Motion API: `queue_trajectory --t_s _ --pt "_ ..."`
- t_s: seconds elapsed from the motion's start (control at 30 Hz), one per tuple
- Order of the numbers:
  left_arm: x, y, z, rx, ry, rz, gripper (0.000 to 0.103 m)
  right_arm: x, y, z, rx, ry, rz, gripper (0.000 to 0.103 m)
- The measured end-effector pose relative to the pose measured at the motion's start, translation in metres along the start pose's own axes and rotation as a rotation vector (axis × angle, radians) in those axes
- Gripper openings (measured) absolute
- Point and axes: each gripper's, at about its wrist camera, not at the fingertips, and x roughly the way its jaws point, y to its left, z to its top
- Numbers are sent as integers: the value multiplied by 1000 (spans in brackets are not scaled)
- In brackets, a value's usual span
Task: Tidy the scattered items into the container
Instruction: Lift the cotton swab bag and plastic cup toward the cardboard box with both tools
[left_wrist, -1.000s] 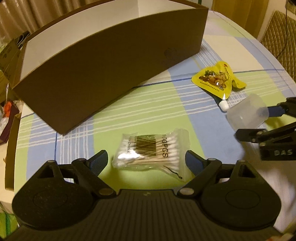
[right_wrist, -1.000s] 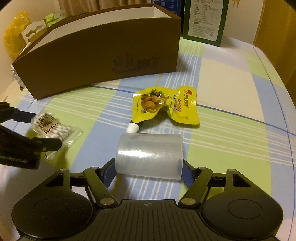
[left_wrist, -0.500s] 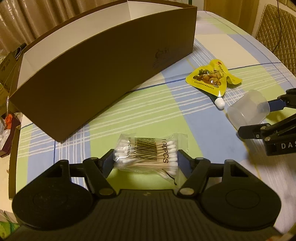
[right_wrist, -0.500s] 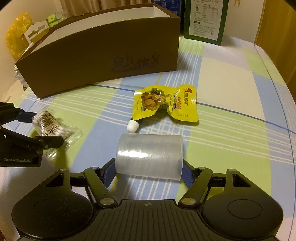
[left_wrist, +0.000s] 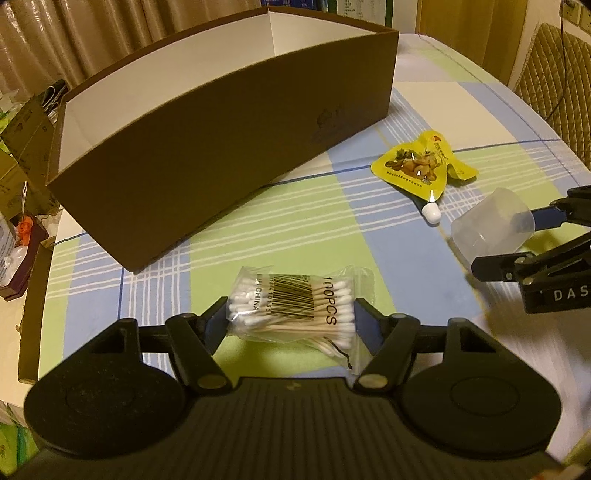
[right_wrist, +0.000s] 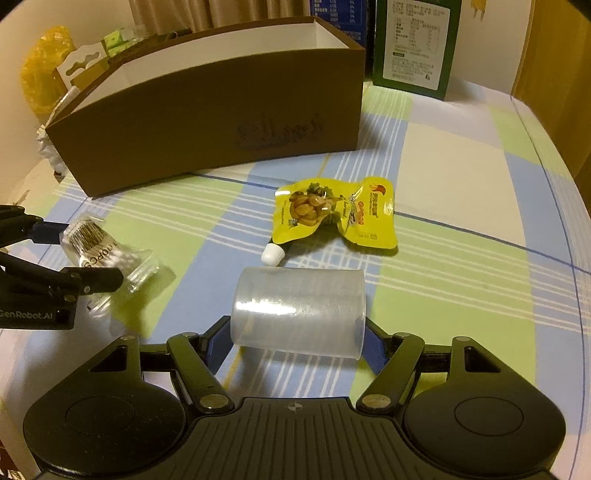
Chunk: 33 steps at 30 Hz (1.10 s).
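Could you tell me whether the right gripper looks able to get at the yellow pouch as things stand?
Probably not right away: the right gripper is clamped on the clear cup, which lies between it and the yellow pouch. Nothing else blocks the way.

Two fisheye cameras are sitting just behind their own grippers, both looking forward and steeply down at a checked tablecloth (left_wrist: 295, 206) from close range. The left wrist view is looking past the left gripper (left_wrist: 290, 314) toward the brown box (left_wrist: 229, 147), with the right gripper (left_wrist: 517, 240) showing at its right edge. The right wrist view is facing the same box (right_wrist: 207, 129) past the right gripper (right_wrist: 297, 339), with the left gripper (right_wrist: 74, 254) showing at its left edge. Both views are sharing the box, the yellow pouch (left_wrist: 421, 166) (right_wrist: 332, 214) and the cloth between.
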Motion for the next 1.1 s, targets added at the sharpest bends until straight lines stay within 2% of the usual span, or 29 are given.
queue_trajectory --t_s 0.27,0.53,0.6,0.63,0.67,0.77,0.83,0.9,0.97,1.0,1.03,1.1 --pt "-20 2 4 -29 -37 -3 67 -17 2 7 2 -34 36 68" --pt "-54 14 15 -77 -108 -10 67 -38 7 31 -10 -93 91 68" --pt "-62 18 20 -87 -130 -12 67 -41 10 40 -22 -107 109 62" --pt "-65 21 22 -93 -140 -11 67 -42 11 44 -26 -111 121 49" --pt "-69 24 25 -99 -151 -9 67 -42 13 48 -30 -114 134 44" --pt "-79 33 34 -113 -183 -3 67 -40 19 59 -57 -114 149 37" --pt "-82 40 40 -120 -197 1 67 -37 23 60 -72 -102 163 18" --pt "-82 45 43 -127 -202 14 67 -35 25 58 -76 -85 176 18" --pt "-82 49 44 -134 -198 8 67 -33 23 54 -73 -71 185 21" --pt "-80 50 44 -139 -193 2 67 -33 21 52 -62 -58 198 31" --pt "-79 50 42 -141 -190 -4 67 -32 17 50 -42 -46 205 51" --pt "-76 49 40 -141 -176 -11 67 -32 12 45 -17 -49 202 75"
